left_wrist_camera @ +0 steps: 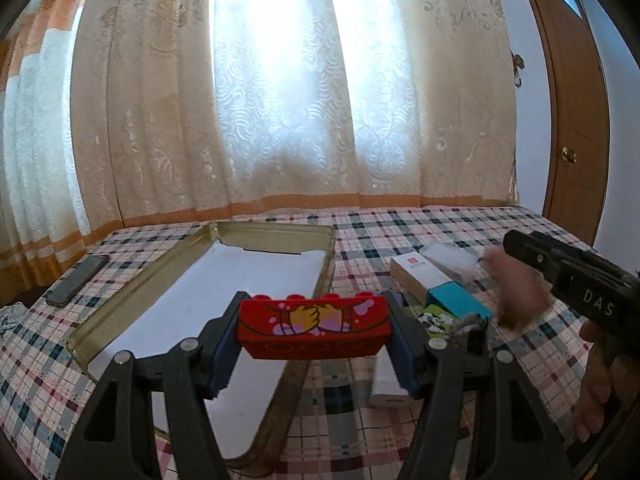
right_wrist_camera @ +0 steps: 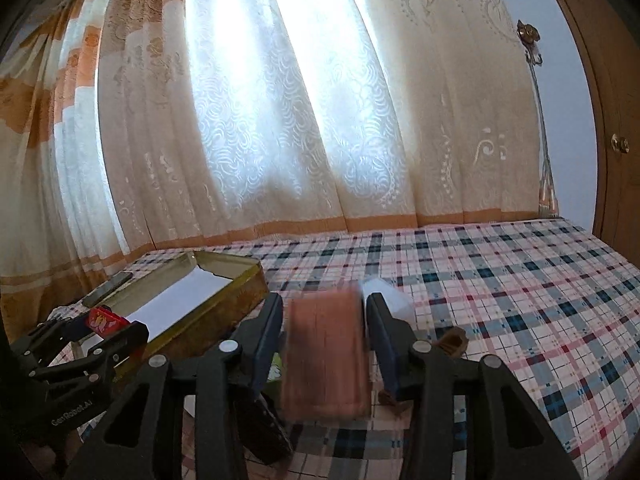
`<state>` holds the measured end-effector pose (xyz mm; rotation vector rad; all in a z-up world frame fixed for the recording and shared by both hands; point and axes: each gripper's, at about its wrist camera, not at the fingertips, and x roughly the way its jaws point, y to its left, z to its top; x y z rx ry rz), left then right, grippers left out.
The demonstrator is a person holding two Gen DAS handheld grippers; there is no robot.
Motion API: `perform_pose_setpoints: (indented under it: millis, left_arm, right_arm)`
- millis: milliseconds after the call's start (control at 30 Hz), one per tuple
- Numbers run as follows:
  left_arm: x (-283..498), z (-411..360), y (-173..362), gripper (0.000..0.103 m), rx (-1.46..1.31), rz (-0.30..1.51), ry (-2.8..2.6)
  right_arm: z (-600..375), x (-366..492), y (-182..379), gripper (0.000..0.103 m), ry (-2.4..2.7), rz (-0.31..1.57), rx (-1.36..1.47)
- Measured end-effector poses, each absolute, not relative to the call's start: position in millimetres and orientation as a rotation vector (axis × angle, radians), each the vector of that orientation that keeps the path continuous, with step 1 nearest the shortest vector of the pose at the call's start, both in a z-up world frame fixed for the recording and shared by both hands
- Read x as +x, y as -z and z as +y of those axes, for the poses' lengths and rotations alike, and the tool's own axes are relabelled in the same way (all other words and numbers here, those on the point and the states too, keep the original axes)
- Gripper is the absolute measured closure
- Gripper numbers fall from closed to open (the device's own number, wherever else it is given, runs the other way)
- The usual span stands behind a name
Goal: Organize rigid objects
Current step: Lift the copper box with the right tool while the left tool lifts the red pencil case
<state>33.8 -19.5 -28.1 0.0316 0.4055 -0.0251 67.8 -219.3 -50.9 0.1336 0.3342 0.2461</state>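
A red toy brick [left_wrist_camera: 312, 330] with a cartoon print hangs between the pads of my left gripper [left_wrist_camera: 314, 320], which is shut on it. It hovers over the near right edge of an open gold tin [left_wrist_camera: 280, 236] lined in white. In the right wrist view my right gripper [right_wrist_camera: 325, 320] is shut on a blurred brown block [right_wrist_camera: 326, 360], lifted above the plaid bed cover. The left gripper [right_wrist_camera: 100, 330] and the red brick [right_wrist_camera: 105, 319] show at the lower left there, beside the tin [right_wrist_camera: 240, 300].
A dark phone [left_wrist_camera: 76, 276] lies left of the tin. Right of it sit a white box [left_wrist_camera: 420, 276], a teal box [left_wrist_camera: 460, 302], a clear packet [left_wrist_camera: 452, 258] and another white box [left_wrist_camera: 386, 384]. Curtains hang behind the bed; a wooden door [left_wrist_camera: 576, 120] stands at the right.
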Motion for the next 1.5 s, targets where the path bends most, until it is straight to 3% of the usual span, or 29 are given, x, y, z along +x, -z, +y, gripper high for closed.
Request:
perform_pose_setpoints:
  millis: [333, 467, 600, 1000, 1067, 1300, 1500]
  left_arm:
    - [34, -12, 28, 0.039, 0.010, 0.404, 0.016]
    - [30, -11, 27, 0.039, 0.008, 0.390, 0.013]
    - [28, -6, 27, 0.039, -0.008, 0.394, 0.011]
    - [32, 4, 29, 0.039, -0.052, 0.420, 0.013]
    - [33, 3, 30, 0.039, -0.050, 0.419, 0.013]
    - [32, 4, 31, 0.039, -0.056, 0.414, 0.011]
    - [31, 6, 31, 0.039, -0.053, 0.412, 0.007]
  right_arm:
    - [-225, 72, 53, 0.060, -0.223, 0.377, 0.110]
    - [-246, 81, 58, 0.059, -0.202, 0.481, 0.130]
    - [-239, 84, 70, 0.046, -0.239, 0.616, 0.037]
    - [-215, 96, 107, 0.045, -0.324, 0.843, -0.045]
    - [-213, 93, 105, 0.055, -0.324, 0.828, -0.059]
    - [-219, 79, 88, 0.055, -0.330, 0.738, -0.004]
    - [-228, 68, 55, 0.055, -0.308, 0.543, 0.051]
